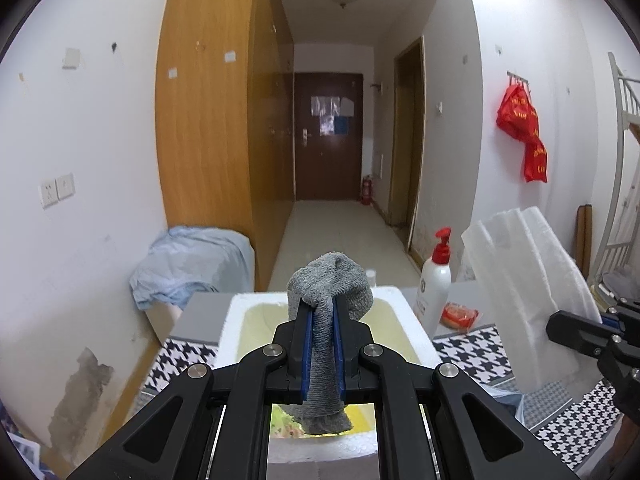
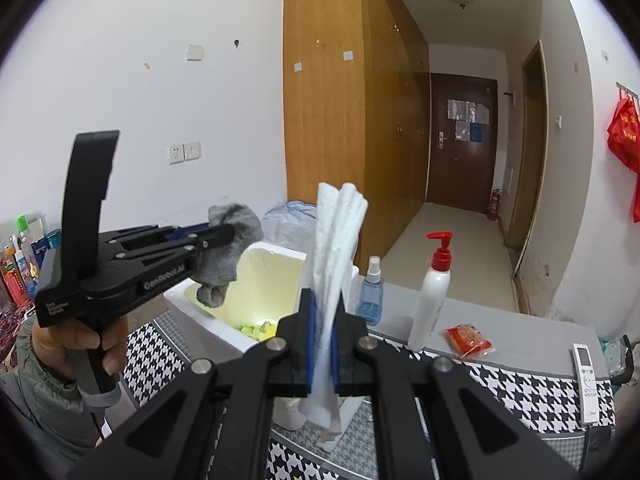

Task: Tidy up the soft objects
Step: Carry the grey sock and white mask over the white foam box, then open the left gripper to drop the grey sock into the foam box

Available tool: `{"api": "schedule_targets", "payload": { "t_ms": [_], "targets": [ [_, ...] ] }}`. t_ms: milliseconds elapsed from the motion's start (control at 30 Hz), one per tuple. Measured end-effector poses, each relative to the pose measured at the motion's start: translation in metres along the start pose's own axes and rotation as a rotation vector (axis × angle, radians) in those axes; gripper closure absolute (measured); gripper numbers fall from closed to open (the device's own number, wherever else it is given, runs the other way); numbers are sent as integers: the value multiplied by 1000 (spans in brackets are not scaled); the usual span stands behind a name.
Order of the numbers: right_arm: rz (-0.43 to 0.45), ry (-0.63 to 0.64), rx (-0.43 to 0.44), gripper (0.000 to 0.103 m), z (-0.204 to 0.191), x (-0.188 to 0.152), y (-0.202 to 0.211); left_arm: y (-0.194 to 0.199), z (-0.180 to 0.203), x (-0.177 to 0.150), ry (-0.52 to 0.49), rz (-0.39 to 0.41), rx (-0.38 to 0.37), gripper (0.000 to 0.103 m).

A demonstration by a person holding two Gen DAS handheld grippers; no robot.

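My left gripper [image 1: 323, 312] is shut on a grey sock [image 1: 332, 280] and holds it above the white foam box [image 1: 256, 300]. In the right wrist view the left gripper [image 2: 216, 234] and its sock [image 2: 228, 248] hang over the box [image 2: 280, 252], which has small yellow items on its bottom. My right gripper [image 2: 323, 308] is shut on a folded white cloth [image 2: 336, 240] that stands up between the jaws, to the right of the box. The cloth also shows in the left wrist view [image 1: 528, 292], with the right gripper [image 1: 580, 328] at the right edge.
A white pump bottle [image 2: 432, 300], a blue spray bottle [image 2: 371, 292], a red packet [image 2: 466, 338] and a white remote [image 2: 586, 376] sit on the table with the houndstooth cloth [image 2: 520, 384]. A blue cloth heap [image 1: 192, 268] lies left of the table. Bottles line the far left.
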State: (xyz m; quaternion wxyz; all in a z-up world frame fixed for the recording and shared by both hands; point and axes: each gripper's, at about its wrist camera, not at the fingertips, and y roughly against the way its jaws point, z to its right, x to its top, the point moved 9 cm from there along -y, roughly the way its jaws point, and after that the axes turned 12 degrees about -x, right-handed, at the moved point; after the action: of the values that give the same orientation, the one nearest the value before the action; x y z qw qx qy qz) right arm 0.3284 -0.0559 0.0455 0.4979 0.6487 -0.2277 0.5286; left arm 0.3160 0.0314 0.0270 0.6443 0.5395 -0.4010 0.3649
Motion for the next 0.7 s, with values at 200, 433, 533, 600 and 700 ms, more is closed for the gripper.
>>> {"api": "schedule_targets", "payload": {
  "t_ms": [200,433,533,600,700],
  "targets": [
    [-24,-2,-10,94,1,-2,-9,-17,-4,-15,13,-74,-15,72],
    [-45,-1,-34,94,3,-4,-17,0,-14,-8,29,20,13,3],
    [-38,-6,-33,94,2,-2,-14,12,-18,-4,25,69,33,1],
    [-34,-12,-26,94,0,0,-13,16,-20,-2,25,76,31,1],
    [-31,-7,-17,94,-5,1,-13,23,-28,-2,30,84,41,1]
  ]
}}
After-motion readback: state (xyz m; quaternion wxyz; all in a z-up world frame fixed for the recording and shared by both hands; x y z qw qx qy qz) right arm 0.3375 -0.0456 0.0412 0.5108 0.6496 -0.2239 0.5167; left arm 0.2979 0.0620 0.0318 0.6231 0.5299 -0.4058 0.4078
